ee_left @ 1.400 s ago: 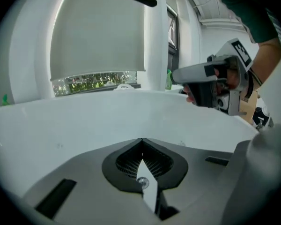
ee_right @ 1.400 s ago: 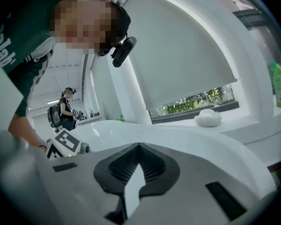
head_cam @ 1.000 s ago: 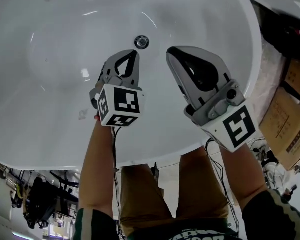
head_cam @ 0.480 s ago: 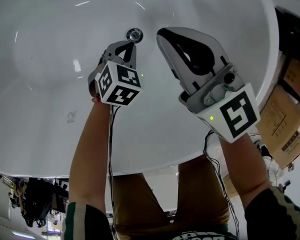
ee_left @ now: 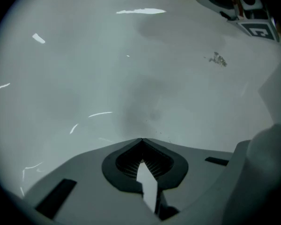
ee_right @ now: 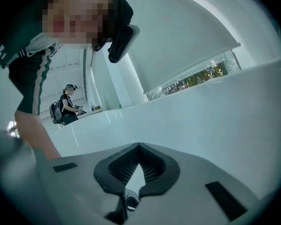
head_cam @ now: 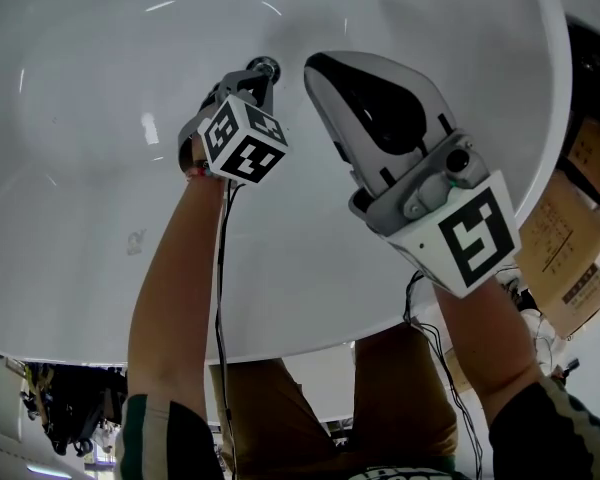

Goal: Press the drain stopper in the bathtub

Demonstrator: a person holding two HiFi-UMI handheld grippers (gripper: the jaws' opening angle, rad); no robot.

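The white bathtub (head_cam: 100,198) fills nearly the whole head view, its curved floor sloping away from the person, who leans over the near rim with both arms reaching down into the basin. The right gripper (head_cam: 318,71) looms largest because it is held high and close to the head camera. Its own view looks across the tub wall towards the far rim, not at the floor, so it seems parked to the side, out of the working path. Its fingers (ee_right: 192,182) are closed tip to tip with nothing between them. The left gripper (head_cam: 258,81) is thrust deeper, the left forearm (head_cam: 175,278) stretched out long, which suits a reach to the lowest part of the basin. Its fingers (ee_left: 84,182) are also brought together at the tips and empty, likely so that they form one blunt point for pushing and not for grasping. The drain stopper (head_cam: 267,65), a small round metal disc set in the tub floor, sits right at that point. From above the tips overlap its near edge, but I cannot tell whether they touch it. The left gripper view shows only bare white enamel ahead, so the stopper is probably hidden beneath the tips.
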